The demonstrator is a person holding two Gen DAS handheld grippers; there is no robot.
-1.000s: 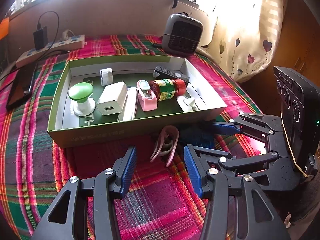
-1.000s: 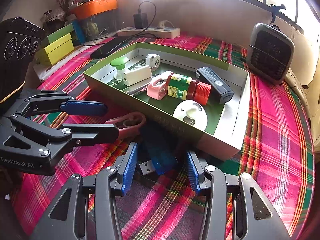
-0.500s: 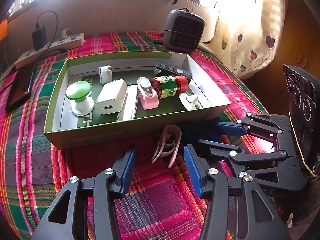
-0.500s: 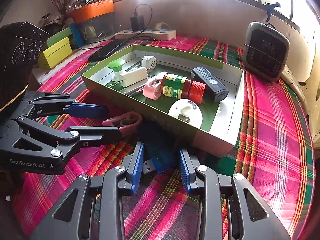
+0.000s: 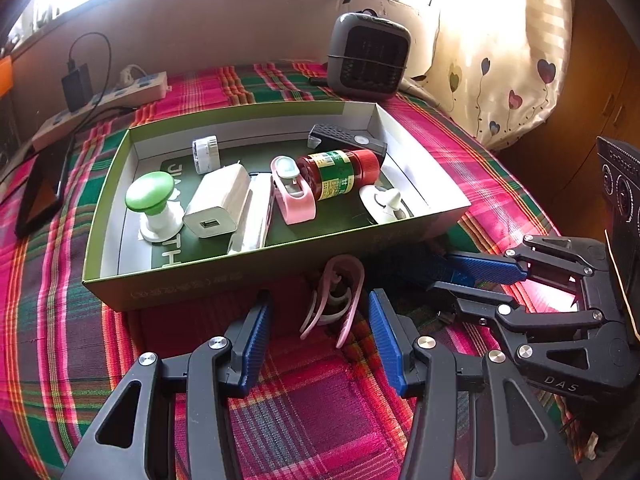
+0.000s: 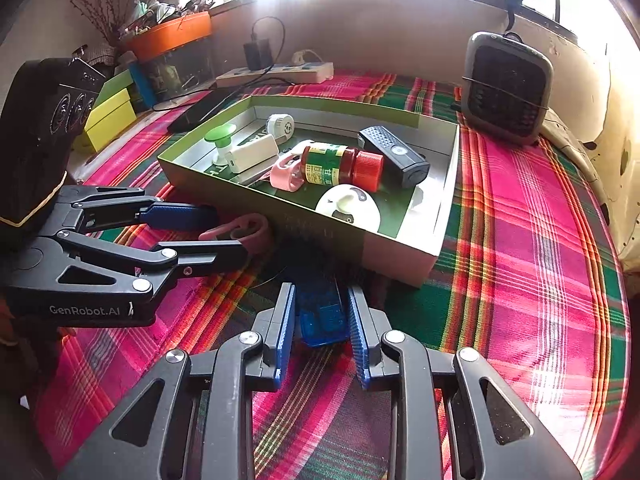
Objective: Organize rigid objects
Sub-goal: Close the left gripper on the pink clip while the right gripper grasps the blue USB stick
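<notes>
Plaid cloth covers the whole surface, with a green box of small items sitting mid-cloth; two things lie loose on the cloth just in front of its near wall. On the right, the blue USB stick sits between the right gripper fingers, its long axis running along them toward the box; the jaws are drawn in against its sides and look clamped on it. On the left, the pink clip lies straight ahead of the left gripper, long axis pointing away from it toward the box wall; those jaws stand wide apart, either side of the clip's near end, not touching. Each piece has its own gripper nearest; the box opening lies just beyond and above both, so a lift over the wall seems next.
</notes>
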